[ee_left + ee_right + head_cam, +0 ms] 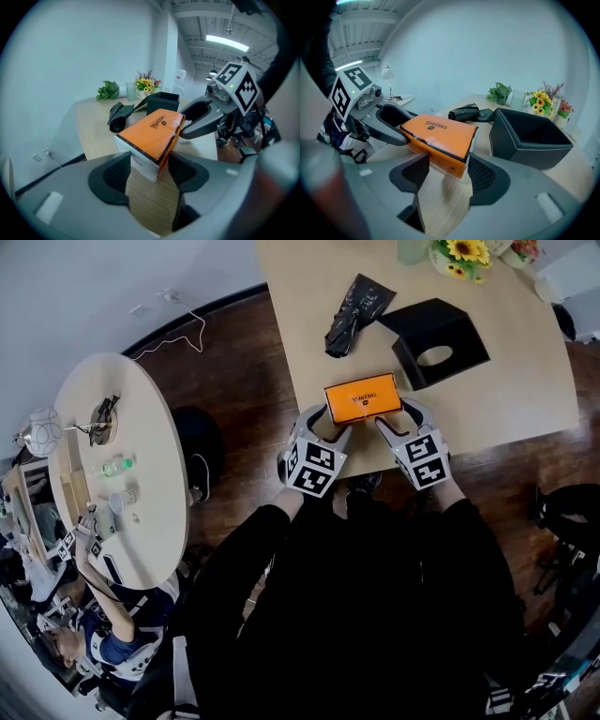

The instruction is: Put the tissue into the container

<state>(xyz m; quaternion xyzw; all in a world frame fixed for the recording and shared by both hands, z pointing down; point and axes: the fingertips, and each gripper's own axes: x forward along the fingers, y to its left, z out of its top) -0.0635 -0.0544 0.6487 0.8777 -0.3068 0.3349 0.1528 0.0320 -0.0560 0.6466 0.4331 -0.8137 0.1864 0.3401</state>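
An orange tissue pack (362, 397) lies on the wooden table (525, 399) near its front edge. My left gripper (330, 427) grips the pack's left end and my right gripper (394, 426) grips its right end. In the left gripper view the pack (152, 133) sits between the pads of the left gripper (149, 171), touching both. The right gripper view shows the right gripper (447, 171) with its pads against the pack's (440, 136) corner. A black open-topped container (436, 343) stands just behind the pack, to the right.
A crumpled black bag (354, 310) lies behind the pack to the left. Flowers (459, 259) and a plant stand at the table's far edge. A round table (122, 465) with small items and seated people are to my left.
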